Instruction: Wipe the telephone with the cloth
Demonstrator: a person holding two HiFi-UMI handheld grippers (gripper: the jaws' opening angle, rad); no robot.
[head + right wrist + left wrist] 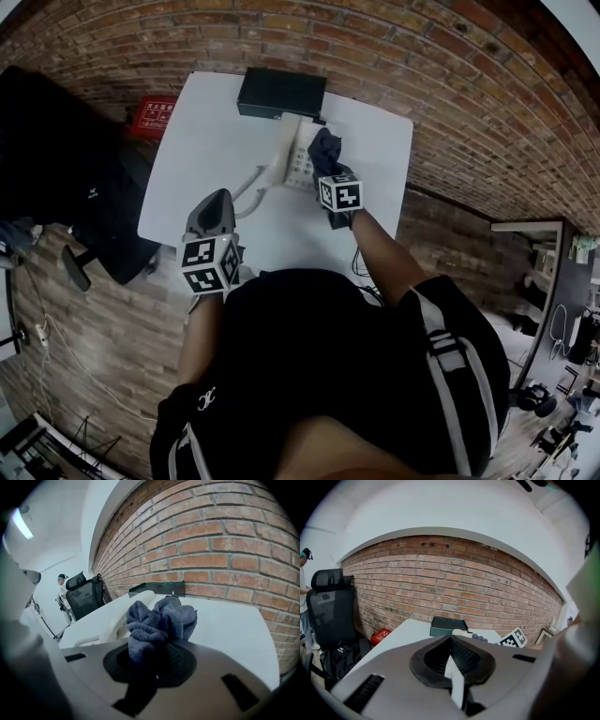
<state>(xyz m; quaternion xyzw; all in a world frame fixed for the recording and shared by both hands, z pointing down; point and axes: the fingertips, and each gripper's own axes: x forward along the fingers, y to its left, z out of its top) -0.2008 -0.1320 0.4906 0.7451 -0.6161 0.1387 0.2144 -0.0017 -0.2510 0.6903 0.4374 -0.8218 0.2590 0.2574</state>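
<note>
A white telephone (298, 165) sits near the back middle of the white table (202, 141), its handset (125, 612) resting on its left side and a curly cord (249, 182) trailing toward me. My right gripper (327, 165) hovers over the keypad, shut on a crumpled dark blue-grey cloth (325, 147) that bulges out past the jaws (158, 618). My left gripper (213, 199) is held over the table's front left, apart from the phone. Its jaws meet with nothing between them (451, 638). In the left gripper view, part of the phone (461, 632) and the cloth (480, 638) show far off.
A black flat box (281, 92) lies at the table's far edge, right behind the phone. A brick wall (422, 66) runs behind and to the right. A black office chair (56, 159) and a red box (155, 114) on the floor are to the left. A person (62, 588) stands far off.
</note>
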